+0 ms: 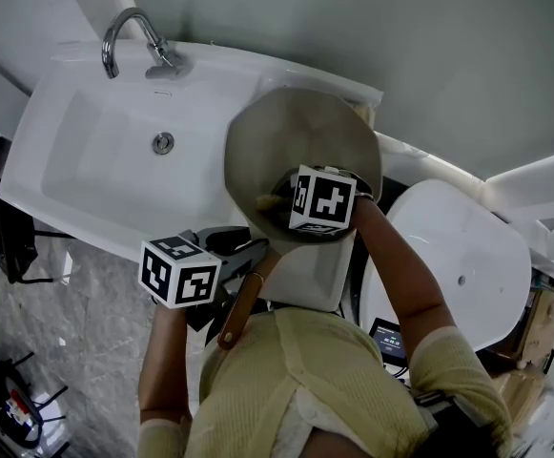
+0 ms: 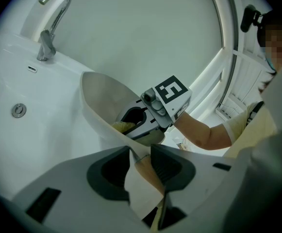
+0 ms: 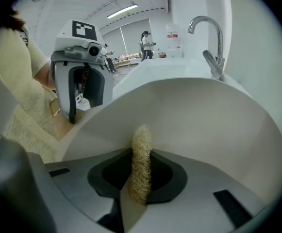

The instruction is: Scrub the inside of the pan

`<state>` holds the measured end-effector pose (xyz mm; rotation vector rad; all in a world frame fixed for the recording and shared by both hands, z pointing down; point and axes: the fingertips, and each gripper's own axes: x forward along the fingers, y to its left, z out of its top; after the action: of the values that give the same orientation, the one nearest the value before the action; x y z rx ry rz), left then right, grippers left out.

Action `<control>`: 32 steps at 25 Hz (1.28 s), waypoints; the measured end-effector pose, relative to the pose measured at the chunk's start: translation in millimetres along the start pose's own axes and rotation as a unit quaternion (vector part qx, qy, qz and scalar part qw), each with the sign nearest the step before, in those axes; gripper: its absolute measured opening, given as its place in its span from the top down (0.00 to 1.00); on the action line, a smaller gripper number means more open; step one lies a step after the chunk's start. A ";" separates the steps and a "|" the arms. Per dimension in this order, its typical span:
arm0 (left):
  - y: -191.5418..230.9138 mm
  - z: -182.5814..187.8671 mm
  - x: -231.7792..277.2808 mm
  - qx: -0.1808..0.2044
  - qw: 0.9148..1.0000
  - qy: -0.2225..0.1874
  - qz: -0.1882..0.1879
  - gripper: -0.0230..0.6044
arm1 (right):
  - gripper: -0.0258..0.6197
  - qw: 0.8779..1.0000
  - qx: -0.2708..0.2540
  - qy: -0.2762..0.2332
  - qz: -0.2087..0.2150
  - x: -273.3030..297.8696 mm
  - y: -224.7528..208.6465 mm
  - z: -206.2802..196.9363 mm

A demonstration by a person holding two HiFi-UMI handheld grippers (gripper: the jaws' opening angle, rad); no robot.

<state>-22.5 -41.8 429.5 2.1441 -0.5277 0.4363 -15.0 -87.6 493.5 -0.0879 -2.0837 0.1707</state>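
Over the right end of a white ceramic sink (image 1: 76,151) hangs the round, pale beige pan (image 1: 296,151), tilted so that its bare inside faces the right gripper (image 3: 141,152). That gripper reaches into the bowl, its jaws pinching a narrow, straw-coloured fibrous scrubber (image 3: 141,164) that stands up between them, with its tip against the pan's inner wall. In the head view the scrubber (image 1: 269,201) sits low in the pan, on the side nearest the person. The pan's brown wooden handle (image 2: 148,171) runs back toward the person, and the left gripper (image 2: 141,154) has its jaws closed on the handle just behind the rim, carrying the pan. Beyond the pan, a curved chrome tap (image 1: 129,31) stands at the far rim of the sink, and a round drain (image 1: 163,142) lies in the basin, well apart from the pan.
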 end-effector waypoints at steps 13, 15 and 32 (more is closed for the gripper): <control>0.2 -0.5 -0.1 0.000 1.000 -0.002 0.002 0.68 | 0.83 0.997 -0.033 0.031 0.069 -15.1 31.2 -14.1; 0.3 -0.4 0.2 0.000 1.000 -0.002 0.003 0.68 | 0.83 0.996 -0.039 0.035 0.073 -18.0 33.7 -15.8; -0.1 -0.3 0.6 0.005 1.000 -0.001 0.006 0.68 | 0.83 0.987 -0.065 -0.024 -0.147 -76.5 -52.8 3.9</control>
<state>-22.0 -41.6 429.8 2.1519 -0.5401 0.4445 20.0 -150.3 434.3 0.1463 -2.1264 -0.1454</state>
